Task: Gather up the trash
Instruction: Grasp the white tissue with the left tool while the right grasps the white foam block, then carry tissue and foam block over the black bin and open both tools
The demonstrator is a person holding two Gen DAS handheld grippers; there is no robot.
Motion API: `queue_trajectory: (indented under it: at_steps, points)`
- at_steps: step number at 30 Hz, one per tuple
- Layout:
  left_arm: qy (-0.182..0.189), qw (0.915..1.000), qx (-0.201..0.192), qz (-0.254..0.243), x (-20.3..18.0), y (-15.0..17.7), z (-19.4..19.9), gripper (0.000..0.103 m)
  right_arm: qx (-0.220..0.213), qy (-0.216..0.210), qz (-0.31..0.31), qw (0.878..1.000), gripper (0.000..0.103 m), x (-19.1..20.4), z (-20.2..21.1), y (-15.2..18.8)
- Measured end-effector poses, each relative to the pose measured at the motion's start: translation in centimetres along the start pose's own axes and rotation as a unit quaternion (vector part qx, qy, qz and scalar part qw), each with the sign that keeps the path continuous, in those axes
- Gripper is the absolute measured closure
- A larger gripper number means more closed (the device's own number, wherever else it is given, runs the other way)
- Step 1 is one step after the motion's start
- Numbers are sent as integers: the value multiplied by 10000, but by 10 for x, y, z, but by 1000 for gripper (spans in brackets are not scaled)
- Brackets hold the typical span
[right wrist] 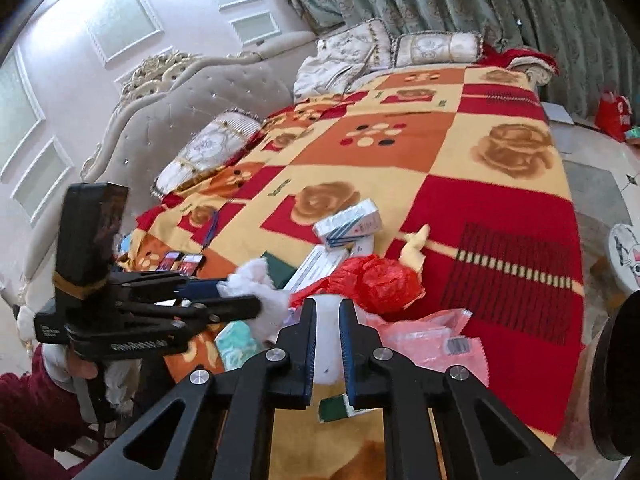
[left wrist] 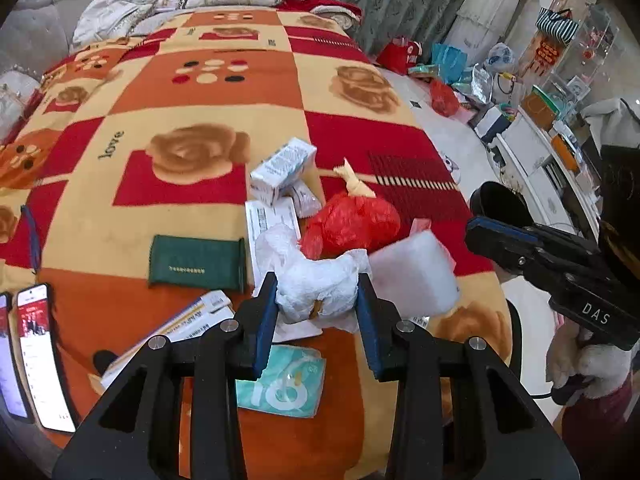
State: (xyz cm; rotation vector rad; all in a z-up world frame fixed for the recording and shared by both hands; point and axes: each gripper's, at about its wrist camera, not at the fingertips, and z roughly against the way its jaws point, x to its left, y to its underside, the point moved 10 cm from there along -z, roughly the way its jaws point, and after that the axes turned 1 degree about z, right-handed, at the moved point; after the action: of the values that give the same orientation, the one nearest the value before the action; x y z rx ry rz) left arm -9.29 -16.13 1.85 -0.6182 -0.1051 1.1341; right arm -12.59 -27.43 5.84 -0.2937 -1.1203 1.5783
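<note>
My left gripper (left wrist: 317,300) is shut on a crumpled white tissue wad (left wrist: 320,280) just above the bed's blanket (left wrist: 180,96); the wad also shows in the right wrist view (right wrist: 260,296). A red plastic bag (left wrist: 352,224) lies just beyond it, with a cream twisted wrapper (left wrist: 354,180) behind. A white foam sheet (left wrist: 412,276) lies to the right. My right gripper (right wrist: 327,332) is shut on that white foam sheet (right wrist: 328,344). The red bag shows in the right wrist view (right wrist: 376,284) too.
White medicine boxes (left wrist: 282,170), paper slips (left wrist: 272,220), a green pouch (left wrist: 196,262), a teal packet (left wrist: 280,384) and two phones (left wrist: 40,356) lie on the blanket. A pink plastic bag (right wrist: 432,340) lies by the right gripper. Bags and clutter (left wrist: 460,76) stand on the floor beyond the bed.
</note>
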Motion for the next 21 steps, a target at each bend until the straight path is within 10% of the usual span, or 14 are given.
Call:
queue_trajectory:
  at_steps: [2,4,6,9,13,21]
  points:
    - [-47,10000,-19,23,2,-1,0,68,-48,27,29,10000,91,3,4,0]
    - [-90,9999,-43,104,8,-2,1,68,147,174,190,9996,46,12,2,7]
    - [-92,9998,-79,161,11,-2,4,68,297,231,425,9984,22,22,-6,16]
    - [-100,9997,-159,185,12,-4,10,68,484,474,600,9959,30,22,-23,28]
    - [-87,9994,-264,206,13,-9,19,68,571,500,525,9957,73,12,-46,36]
    - [126,9988,-448,155,-11,-29,24,68,-161,15,-3,9999,73,0,6,-3]
